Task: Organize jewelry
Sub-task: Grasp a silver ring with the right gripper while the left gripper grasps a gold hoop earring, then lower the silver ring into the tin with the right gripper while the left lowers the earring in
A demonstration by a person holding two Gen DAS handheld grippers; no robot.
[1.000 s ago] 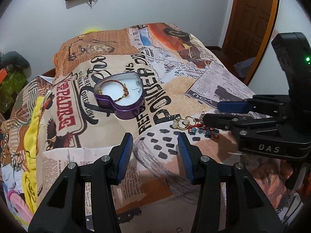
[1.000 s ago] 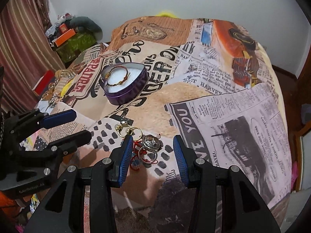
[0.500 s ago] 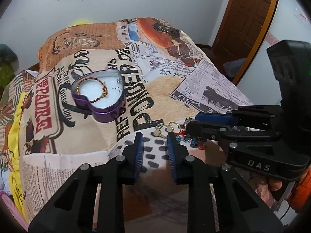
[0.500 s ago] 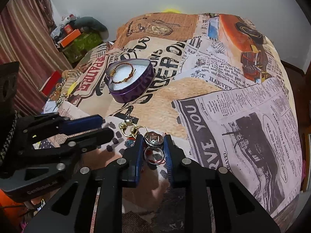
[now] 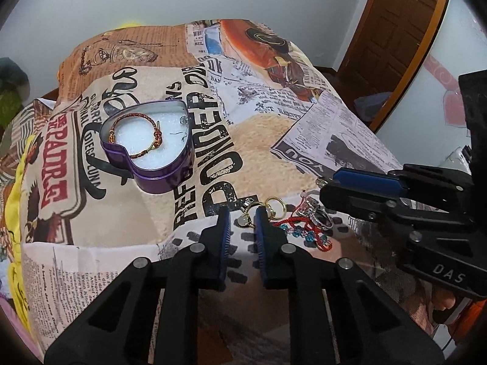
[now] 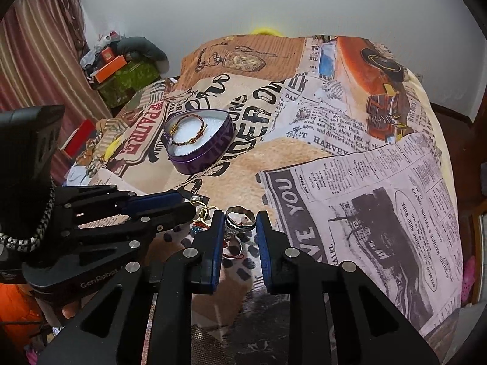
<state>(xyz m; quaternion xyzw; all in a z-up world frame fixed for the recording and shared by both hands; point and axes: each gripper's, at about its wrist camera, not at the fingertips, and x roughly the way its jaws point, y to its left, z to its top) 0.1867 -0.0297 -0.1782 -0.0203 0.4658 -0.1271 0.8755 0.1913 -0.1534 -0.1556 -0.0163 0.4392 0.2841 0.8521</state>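
Observation:
A purple heart-shaped tin (image 5: 158, 164) (image 6: 210, 155) with white foam holds a gold-red bracelet (image 5: 137, 135) on the printed bedspread. Nearer me lies a small pile of jewelry: gold earrings (image 5: 274, 205), a red cord with blue beads (image 5: 304, 228) and silver rings (image 5: 316, 214). My left gripper (image 5: 242, 217) has its jaws narrowed around a gold earring with a pale stone (image 5: 245, 220). My right gripper (image 6: 239, 223) is closed onto a wide silver ring (image 6: 240, 217), which stands between its pads. More rings (image 6: 232, 248) lie below it.
The bedspread (image 6: 350, 197) covers a bed that drops off at the right, toward a wooden door (image 5: 395, 39). Boxes and clutter (image 6: 115, 67) stand at the far left beside a curtain. A yellow cloth (image 5: 15, 213) lies at the bed's left edge.
Both grippers have moved forward to the jewelry pile and narrowed. The right one has closed on the silver ring, the left one around a gold earring.

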